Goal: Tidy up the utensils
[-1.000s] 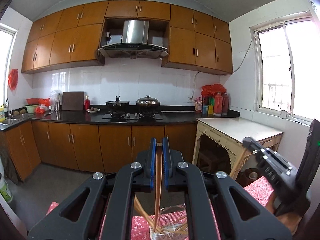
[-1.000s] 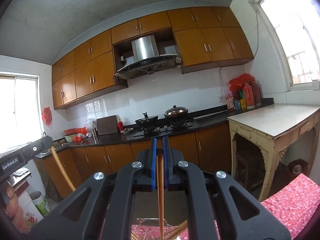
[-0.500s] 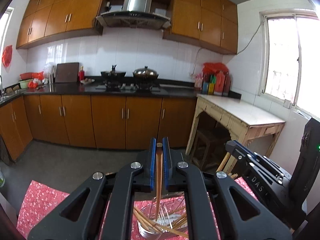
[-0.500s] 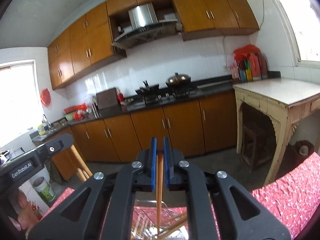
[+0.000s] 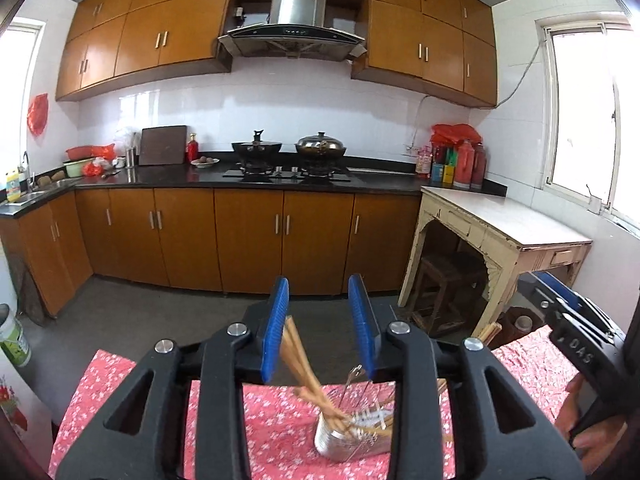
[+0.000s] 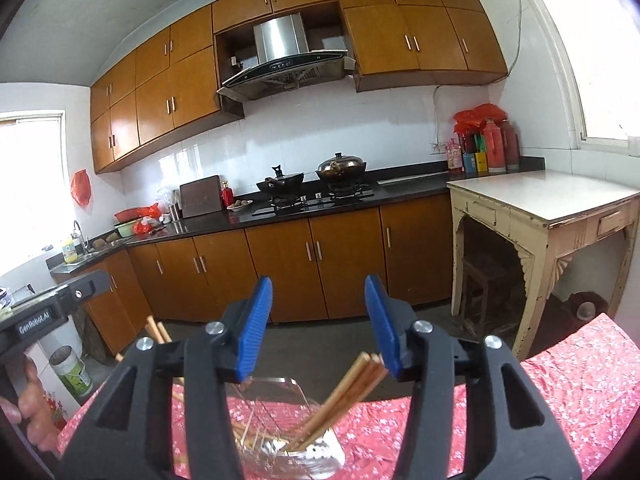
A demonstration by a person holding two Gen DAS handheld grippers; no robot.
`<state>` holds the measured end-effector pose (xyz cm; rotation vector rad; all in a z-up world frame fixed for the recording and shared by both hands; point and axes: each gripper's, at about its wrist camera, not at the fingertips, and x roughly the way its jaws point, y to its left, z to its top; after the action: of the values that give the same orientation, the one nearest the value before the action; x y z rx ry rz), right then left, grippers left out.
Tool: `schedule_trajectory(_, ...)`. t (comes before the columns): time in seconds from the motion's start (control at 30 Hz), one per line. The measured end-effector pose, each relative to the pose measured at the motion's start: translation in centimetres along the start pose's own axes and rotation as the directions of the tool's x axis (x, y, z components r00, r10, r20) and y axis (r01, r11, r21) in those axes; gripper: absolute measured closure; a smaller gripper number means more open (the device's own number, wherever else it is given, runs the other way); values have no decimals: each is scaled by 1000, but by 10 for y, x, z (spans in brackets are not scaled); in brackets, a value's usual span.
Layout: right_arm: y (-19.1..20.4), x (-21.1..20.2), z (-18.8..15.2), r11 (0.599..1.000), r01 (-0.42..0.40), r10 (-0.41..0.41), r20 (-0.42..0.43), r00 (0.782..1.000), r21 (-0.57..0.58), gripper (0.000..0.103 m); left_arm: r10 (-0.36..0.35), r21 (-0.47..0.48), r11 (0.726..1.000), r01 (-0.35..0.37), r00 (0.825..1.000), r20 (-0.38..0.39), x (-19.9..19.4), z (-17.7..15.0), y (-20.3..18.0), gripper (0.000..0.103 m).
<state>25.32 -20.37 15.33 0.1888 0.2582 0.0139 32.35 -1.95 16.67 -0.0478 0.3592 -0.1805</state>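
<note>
Above the red floral counter (image 5: 280, 432), the left gripper (image 5: 320, 328) and right gripper (image 6: 318, 326) both hang with jaws spread, holding nothing. Chopsticks (image 5: 304, 372) lean in the metal holder (image 5: 340, 440), their tops touching the left gripper's blue pad. Pulling away sideways could drag them and tip the light holder. Inside it, more chopsticks (image 6: 348, 388) cross at loose angles.

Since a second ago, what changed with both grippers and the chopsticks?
Both let go: the left gripper and right gripper were shut on chopsticks, and their jaws now stand open. The released chopsticks lean in the metal holder. Both cameras tilted downward. The holder stays on the red cloth.
</note>
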Motion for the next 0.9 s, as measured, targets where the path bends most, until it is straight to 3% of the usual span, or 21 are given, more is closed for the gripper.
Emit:
schedule_trajectory(0.37, 0, -55, -52, 1000, 9, -10, -59, 998, -26, 35, 74, -10, 997, -74, 997, 4, -48, -43, 25, 48)
schedule_trajectory(0.67, 18, -94, -93, 998, -44, 40, -94, 995, -42, 22, 65, -17, 998, -65, 998, -8, -69, -87, 27, 29)
schedule_trajectory(0.9, 25, -115, -123, 998, -63, 60, -114, 992, -28, 4, 35, -38, 999, -36, 999, -16, -86, -120, 30, 12)
